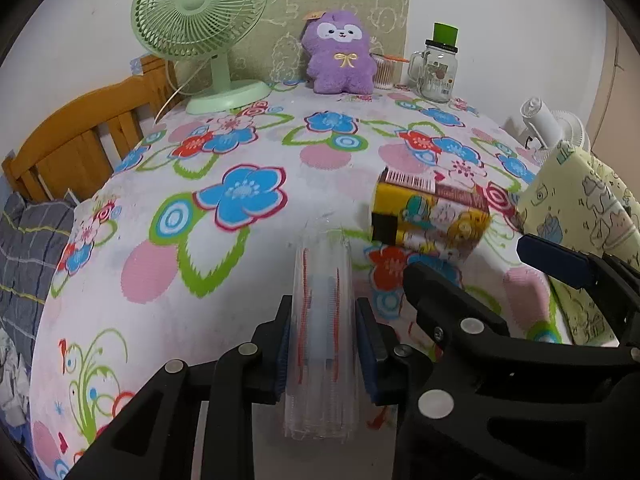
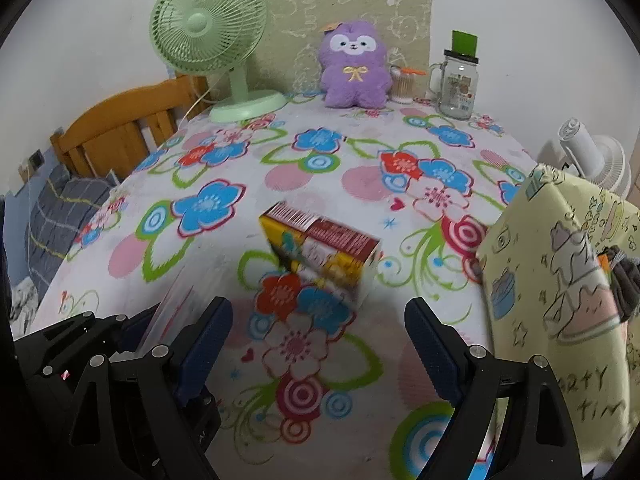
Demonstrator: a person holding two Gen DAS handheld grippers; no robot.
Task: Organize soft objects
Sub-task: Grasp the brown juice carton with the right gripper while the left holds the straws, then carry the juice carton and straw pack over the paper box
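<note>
A clear plastic pack (image 1: 322, 328) with red-striped contents lies lengthwise between my left gripper's (image 1: 323, 346) blue pads, which press on its two sides. The right wrist view shows that pack (image 2: 170, 304) at the lower left, in the left gripper (image 2: 132, 332). My right gripper (image 2: 318, 344) stands wide open over the flowered tablecloth (image 2: 240, 152), nothing between its fingers. Just beyond it lies a colourful printed pack (image 2: 320, 252), also seen in the left wrist view (image 1: 430, 216). A purple plush toy (image 1: 338, 56) (image 2: 354, 66) sits upright at the table's far edge.
A green desk fan (image 1: 200, 32) stands at the back left. A glass mug jar (image 1: 436, 68) and a small swab container (image 1: 384, 72) stand at the back right. A pale yellow printed fabric bin (image 2: 560, 300) and a white fan (image 2: 588, 156) are on the right. A wooden headboard (image 1: 80, 132) is on the left.
</note>
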